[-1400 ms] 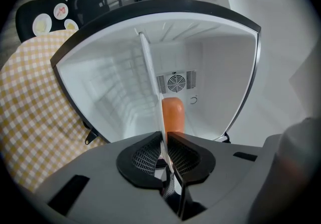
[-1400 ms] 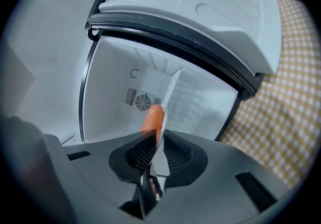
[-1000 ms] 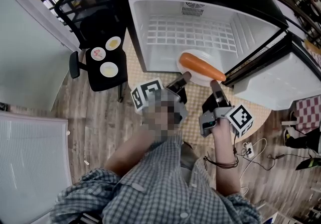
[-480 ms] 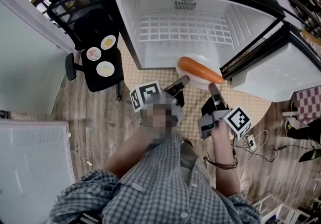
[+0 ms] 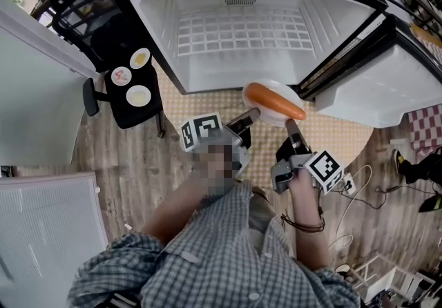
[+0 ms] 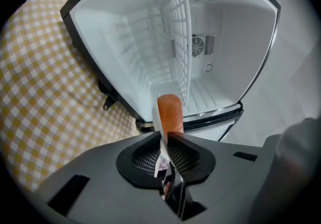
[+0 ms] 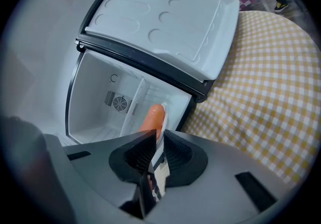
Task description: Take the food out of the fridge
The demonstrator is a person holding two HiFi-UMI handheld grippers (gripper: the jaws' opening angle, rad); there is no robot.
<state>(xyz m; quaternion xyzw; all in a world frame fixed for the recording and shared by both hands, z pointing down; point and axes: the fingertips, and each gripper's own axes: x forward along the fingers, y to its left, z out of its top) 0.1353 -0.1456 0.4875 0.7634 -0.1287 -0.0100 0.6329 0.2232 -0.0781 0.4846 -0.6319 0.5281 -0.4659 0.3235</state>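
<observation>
An orange sausage (image 5: 275,100) lies on a white plate (image 5: 271,119), held just outside the open fridge (image 5: 242,37) above the checked mat. My left gripper (image 5: 253,114) is shut on the plate's left rim and my right gripper (image 5: 293,124) on its near right rim. In the left gripper view the jaws (image 6: 164,135) pinch the thin white rim, with the sausage (image 6: 169,111) just beyond. The right gripper (image 7: 156,137) likewise clamps the plate's edge (image 7: 162,115), with the sausage (image 7: 152,117) beside it. The fridge's white interior and wire shelf (image 6: 181,42) hold nothing.
The fridge door (image 5: 376,89) stands open at the right. A black chair (image 5: 131,103) at the left carries three small plates of food. A yellow checked mat (image 5: 335,135) covers the floor before the fridge. Cables (image 5: 356,189) lie at the right.
Both grippers have come down a little with the plate and sausage, in front of the fridge opening. Their grip on the rim is the same.
</observation>
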